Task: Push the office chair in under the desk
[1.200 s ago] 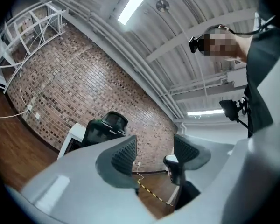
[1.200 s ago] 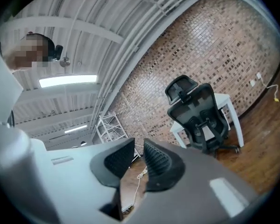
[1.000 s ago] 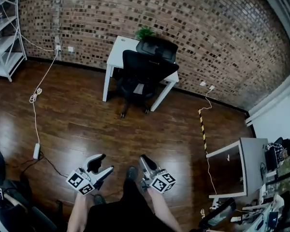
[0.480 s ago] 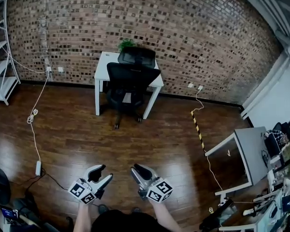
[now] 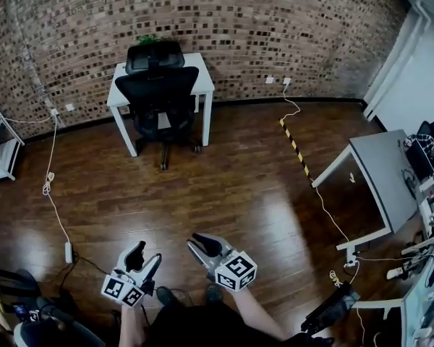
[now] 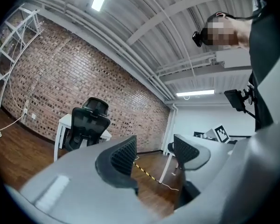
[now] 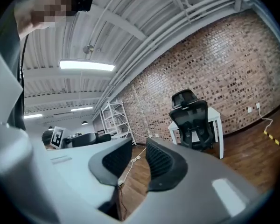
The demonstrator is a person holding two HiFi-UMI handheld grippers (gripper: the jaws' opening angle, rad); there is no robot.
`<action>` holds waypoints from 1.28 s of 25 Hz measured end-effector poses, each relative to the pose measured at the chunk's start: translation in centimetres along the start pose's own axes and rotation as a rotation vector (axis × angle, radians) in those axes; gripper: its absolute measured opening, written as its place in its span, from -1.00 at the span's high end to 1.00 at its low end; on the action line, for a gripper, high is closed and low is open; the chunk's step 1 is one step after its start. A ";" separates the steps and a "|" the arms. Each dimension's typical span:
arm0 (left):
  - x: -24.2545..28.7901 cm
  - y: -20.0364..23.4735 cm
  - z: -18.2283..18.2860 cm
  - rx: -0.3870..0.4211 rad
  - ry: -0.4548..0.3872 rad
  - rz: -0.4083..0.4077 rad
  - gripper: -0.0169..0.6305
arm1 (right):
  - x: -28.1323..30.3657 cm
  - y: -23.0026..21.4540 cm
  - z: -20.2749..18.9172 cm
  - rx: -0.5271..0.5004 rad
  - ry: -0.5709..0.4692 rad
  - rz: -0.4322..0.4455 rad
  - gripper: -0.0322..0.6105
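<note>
Both held well short of the office chair (image 5: 158, 96), side by side and close together, noses aimed toward it. On the left gripper (image 5: 145, 256) the jaws are wide apart, have just been opening, nothing between. On the right gripper (image 5: 200, 242) there's only a narrow gap, jaws have just been opening slightly, nothing between. Marker cubes face up on the side away from the chair, forearms behind them.

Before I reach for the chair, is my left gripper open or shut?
Open: the left gripper has its jaws apart, having just opened wider, with only floor showing between them.
</note>
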State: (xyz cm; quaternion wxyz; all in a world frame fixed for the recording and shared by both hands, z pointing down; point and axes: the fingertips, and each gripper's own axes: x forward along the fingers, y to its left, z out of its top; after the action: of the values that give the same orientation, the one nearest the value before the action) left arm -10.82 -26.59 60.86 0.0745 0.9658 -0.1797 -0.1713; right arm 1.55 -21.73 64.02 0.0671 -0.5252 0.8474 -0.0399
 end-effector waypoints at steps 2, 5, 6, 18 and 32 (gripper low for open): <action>1.7 -0.6 -1.5 0.015 0.026 0.003 -0.43 | -0.4 -1.9 -0.3 0.016 -0.012 0.004 0.65; 2.1 -1.1 -2.3 0.028 0.048 0.009 -0.43 | -0.4 -2.9 -0.7 0.035 -0.021 0.014 0.65; 1.9 -1.3 -2.3 0.028 0.047 0.013 -0.44 | -0.6 -2.7 -0.8 0.036 -0.021 0.017 0.66; -1.4 -1.9 2.7 0.016 -0.113 -0.042 -0.63 | 2.2 4.6 -2.3 -0.096 0.087 0.078 0.90; -9.7 -6.3 15.9 0.017 -0.171 -0.166 -0.22 | 1.2 19.3 10.0 -0.193 -0.058 0.084 0.90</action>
State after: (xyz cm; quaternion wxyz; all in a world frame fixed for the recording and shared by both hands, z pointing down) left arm -22.99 -18.46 47.69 0.0362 0.9599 -0.1064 -0.2570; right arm -14.48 -14.22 51.38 0.0424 -0.4939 0.8664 0.0599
